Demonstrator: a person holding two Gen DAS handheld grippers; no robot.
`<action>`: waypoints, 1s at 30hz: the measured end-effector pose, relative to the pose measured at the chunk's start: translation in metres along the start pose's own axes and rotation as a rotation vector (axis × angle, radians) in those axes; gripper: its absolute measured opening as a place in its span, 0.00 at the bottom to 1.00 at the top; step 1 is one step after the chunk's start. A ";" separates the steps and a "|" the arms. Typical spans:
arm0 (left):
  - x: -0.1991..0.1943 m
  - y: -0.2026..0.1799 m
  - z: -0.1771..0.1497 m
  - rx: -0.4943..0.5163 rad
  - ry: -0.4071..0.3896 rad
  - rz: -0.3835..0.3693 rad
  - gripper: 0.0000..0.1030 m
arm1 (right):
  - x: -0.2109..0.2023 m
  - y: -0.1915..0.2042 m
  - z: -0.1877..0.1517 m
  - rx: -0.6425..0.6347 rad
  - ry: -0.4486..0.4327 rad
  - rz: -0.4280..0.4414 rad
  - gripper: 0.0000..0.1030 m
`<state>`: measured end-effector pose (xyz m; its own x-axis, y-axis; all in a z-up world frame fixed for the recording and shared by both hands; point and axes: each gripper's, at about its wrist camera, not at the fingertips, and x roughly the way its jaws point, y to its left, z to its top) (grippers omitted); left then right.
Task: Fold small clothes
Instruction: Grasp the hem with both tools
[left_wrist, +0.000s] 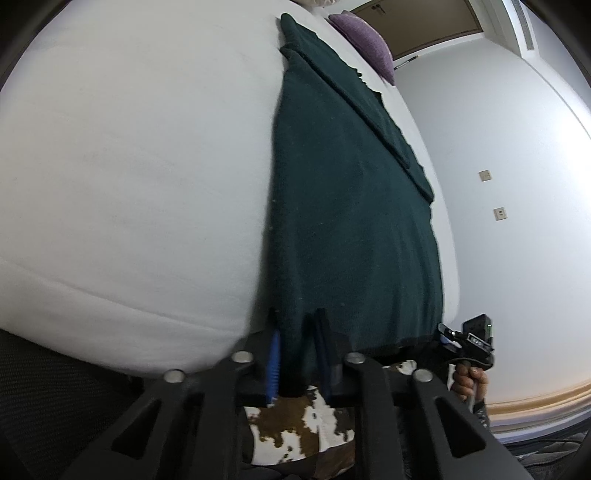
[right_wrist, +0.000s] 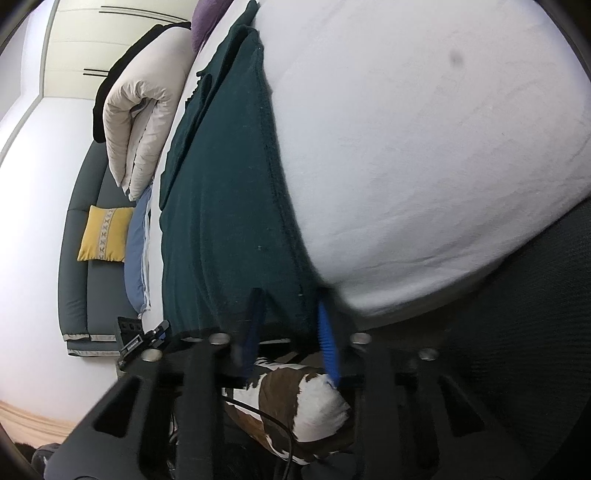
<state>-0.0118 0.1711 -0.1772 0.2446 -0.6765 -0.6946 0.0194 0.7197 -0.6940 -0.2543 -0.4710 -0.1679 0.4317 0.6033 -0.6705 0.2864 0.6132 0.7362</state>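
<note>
Both tongs clamped on the near hem of a dark green garment lying on a white bed.

The left tongs (left_wrist: 295, 350) pinch the garment (left_wrist: 351, 221) at its near left corner, blue pads pressed on the cloth; the right tongs (right_wrist: 291, 332) grip the near right corner the same way, right along the stitched side edge. The garment lies flat and long on the white bed (left_wrist: 129, 184), running away from the hem, with a sleeve folded in over its far part. Purple cushion (left_wrist: 365, 37) at the far end. A hand (left_wrist: 471, 380) on the right tool's handle shows in the left wrist view. Below the tongs, brown-and-white patterned fabric (right_wrist: 295, 402).
</note>
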 end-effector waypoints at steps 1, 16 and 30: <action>0.000 0.001 -0.001 -0.001 0.002 -0.001 0.08 | 0.000 0.000 0.000 0.002 -0.003 0.002 0.11; -0.007 -0.012 -0.008 0.039 -0.042 0.046 0.05 | -0.011 0.011 0.004 -0.023 -0.068 0.004 0.05; -0.022 -0.035 -0.008 0.081 -0.090 0.006 0.05 | -0.036 0.050 0.014 -0.101 -0.106 0.069 0.05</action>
<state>-0.0252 0.1598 -0.1388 0.3313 -0.6581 -0.6761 0.0949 0.7362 -0.6701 -0.2435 -0.4693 -0.1060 0.5371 0.5920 -0.6008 0.1672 0.6235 0.7638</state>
